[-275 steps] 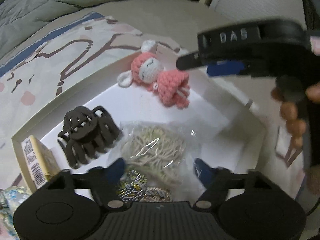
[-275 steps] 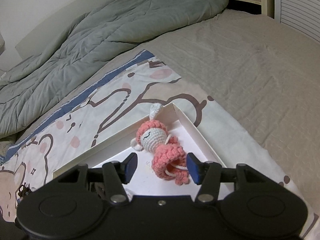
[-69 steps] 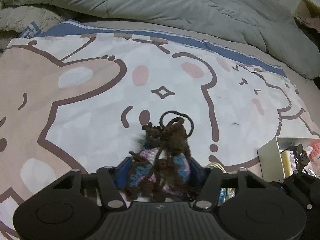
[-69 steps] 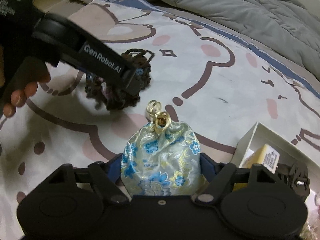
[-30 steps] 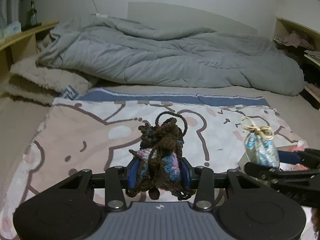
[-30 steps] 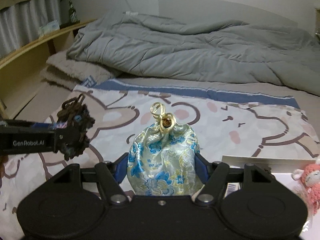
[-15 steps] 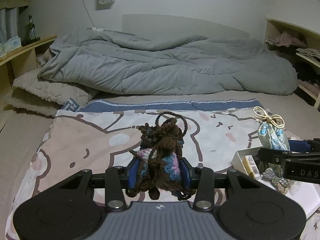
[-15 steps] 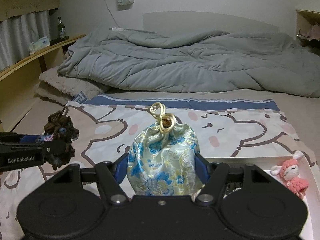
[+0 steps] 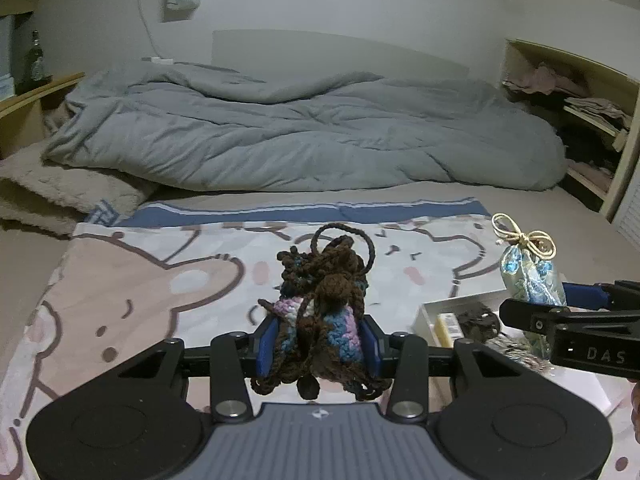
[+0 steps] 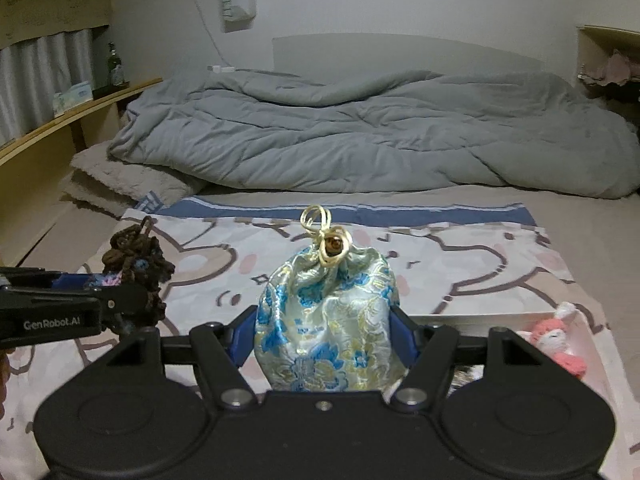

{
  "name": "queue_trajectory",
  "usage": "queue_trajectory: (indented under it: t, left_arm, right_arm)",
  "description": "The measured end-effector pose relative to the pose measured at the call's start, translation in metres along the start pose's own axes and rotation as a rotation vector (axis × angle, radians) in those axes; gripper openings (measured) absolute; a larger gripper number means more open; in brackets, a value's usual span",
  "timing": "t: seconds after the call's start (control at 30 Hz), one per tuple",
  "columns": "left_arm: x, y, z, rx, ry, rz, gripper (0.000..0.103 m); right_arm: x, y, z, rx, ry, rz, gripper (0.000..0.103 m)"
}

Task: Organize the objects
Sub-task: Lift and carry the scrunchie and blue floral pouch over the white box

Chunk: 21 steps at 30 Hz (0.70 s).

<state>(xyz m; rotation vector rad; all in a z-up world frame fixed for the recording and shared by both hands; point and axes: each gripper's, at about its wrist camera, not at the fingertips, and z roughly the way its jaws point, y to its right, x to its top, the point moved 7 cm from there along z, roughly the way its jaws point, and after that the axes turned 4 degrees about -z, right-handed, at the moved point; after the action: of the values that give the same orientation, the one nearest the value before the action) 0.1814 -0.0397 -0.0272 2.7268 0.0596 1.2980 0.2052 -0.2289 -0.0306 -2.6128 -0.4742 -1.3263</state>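
My left gripper (image 9: 318,342) is shut on a brown crocheted pouch (image 9: 322,312) with blue and pink yarn, held above the cartoon-print sheet; the pouch also shows in the right wrist view (image 10: 136,276). My right gripper (image 10: 326,342) is shut on a blue-and-gold brocade drawstring pouch (image 10: 328,320), which also shows in the left wrist view (image 9: 530,274) over the white box (image 9: 430,312). The box holds a pink crochet doll (image 10: 560,342), a yellow packet (image 9: 450,324) and a dark hair claw (image 9: 478,320).
A cartoon-print sheet (image 9: 160,280) covers the near bed. A grey duvet (image 9: 300,144) lies bunched behind it. A beige fluffy blanket (image 9: 48,192) is at the far left. Wooden shelves (image 9: 592,116) stand at the right, a ledge (image 10: 72,116) with a bottle at the left.
Both grippers keep hold of their pouches. Both views have shifted slightly right; the white box and pink doll show a little more.
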Motion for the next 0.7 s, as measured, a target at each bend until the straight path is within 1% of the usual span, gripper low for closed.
queue_trajectory:
  t: [0.3, 0.4, 0.7]
  left_arm:
    - [-0.007, 0.044, 0.009, -0.077, -0.022, 0.030, 0.044]
    - [-0.010, 0.061, 0.012, -0.114, -0.032, 0.039, 0.044]
    - [-0.026, 0.115, 0.022, -0.201, -0.074, 0.082, 0.044]
  right_arm:
    - [-0.013, 0.044, -0.015, -0.063, -0.012, 0.019, 0.068]
    - [-0.020, 0.061, -0.021, -0.087, -0.019, 0.027, 0.068]
    - [-0.044, 0.112, -0.036, -0.158, -0.063, 0.070, 0.068]
